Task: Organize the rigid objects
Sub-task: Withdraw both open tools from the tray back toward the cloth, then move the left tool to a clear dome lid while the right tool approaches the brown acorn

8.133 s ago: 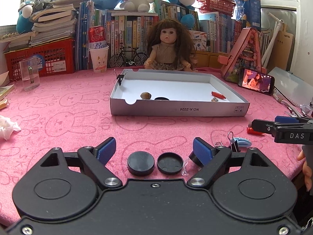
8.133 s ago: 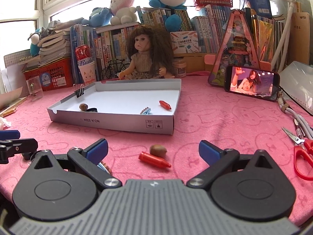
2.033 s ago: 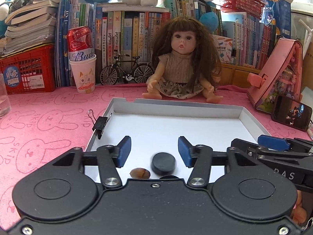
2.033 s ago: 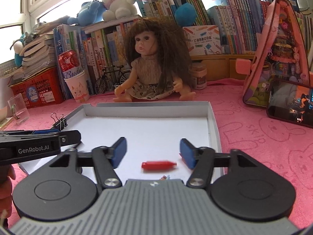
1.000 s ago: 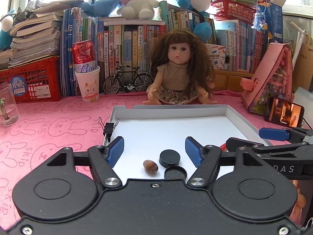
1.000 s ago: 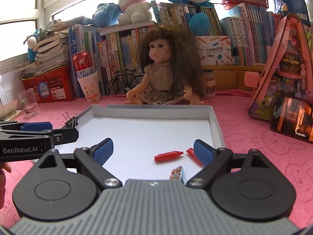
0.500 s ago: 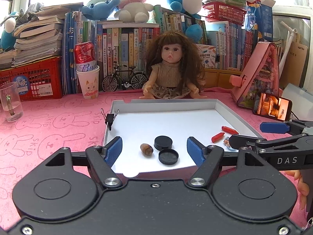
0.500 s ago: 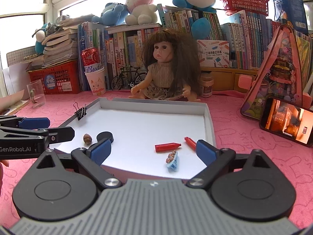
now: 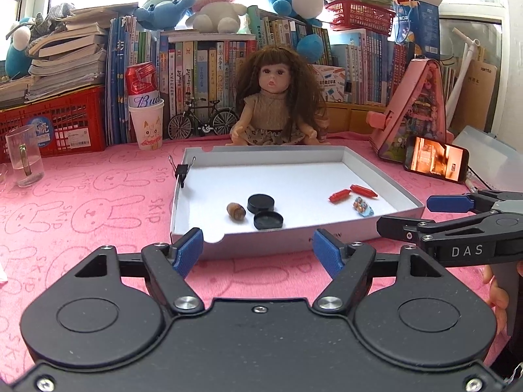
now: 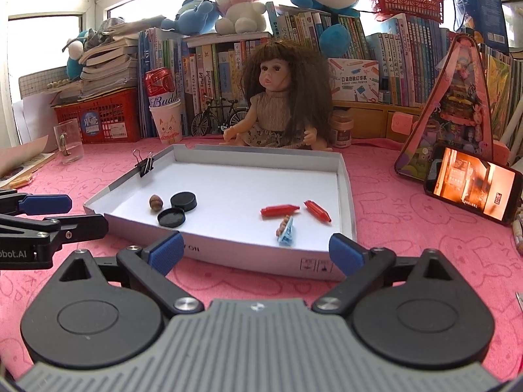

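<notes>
"DAS" on right gripper [image 9: 457,210]; probably "Bud" on red can [image 9: 143,85].

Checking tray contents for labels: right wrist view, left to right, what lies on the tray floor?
Brown nut → black cap, open side up → black cap → red crayon → blue hair clip → second red crayon.

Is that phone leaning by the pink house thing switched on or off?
On. The phone has a lit screen showing an orange picture as it leans against the pink house.
</notes>
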Tool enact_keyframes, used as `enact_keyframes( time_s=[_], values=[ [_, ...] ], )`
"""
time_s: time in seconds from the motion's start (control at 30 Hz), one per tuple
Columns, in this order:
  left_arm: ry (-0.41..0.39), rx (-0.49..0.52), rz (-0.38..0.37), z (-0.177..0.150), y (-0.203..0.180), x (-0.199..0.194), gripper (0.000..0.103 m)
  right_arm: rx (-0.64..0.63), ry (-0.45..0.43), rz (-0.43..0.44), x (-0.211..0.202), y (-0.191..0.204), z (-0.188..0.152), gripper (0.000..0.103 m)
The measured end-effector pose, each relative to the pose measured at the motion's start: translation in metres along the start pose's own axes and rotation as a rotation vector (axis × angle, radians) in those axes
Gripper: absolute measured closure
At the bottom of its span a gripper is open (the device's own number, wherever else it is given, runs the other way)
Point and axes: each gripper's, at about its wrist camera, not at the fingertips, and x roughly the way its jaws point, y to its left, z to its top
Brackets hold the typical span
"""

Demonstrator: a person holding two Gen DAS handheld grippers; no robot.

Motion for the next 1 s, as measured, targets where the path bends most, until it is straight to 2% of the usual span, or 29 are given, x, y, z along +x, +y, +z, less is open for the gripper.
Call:
enact_keyframes(
  time_s=[0.4, 0.73, 1.0],
  values=[
    [0.008, 0.016, -0.006, -0.025, -0.003, -0.03, 0.029, 0.032, 0.023, -0.017, -0.013, -0.006, -0.021, 0.003],
    [0.048, 0.007, -0.01, -0.048, 0.007, -0.05, 0.03, 0.049, -0.005, -0.037, -0.03, -0.013, -0.037, 0.003],
    [0.036, 0.05, -0.038, -0.063, 0.002, -0.068, 0.036, 0.013, 0.017, -0.066, -0.03, -0.007, -0.04, 0.003]
  ],
)
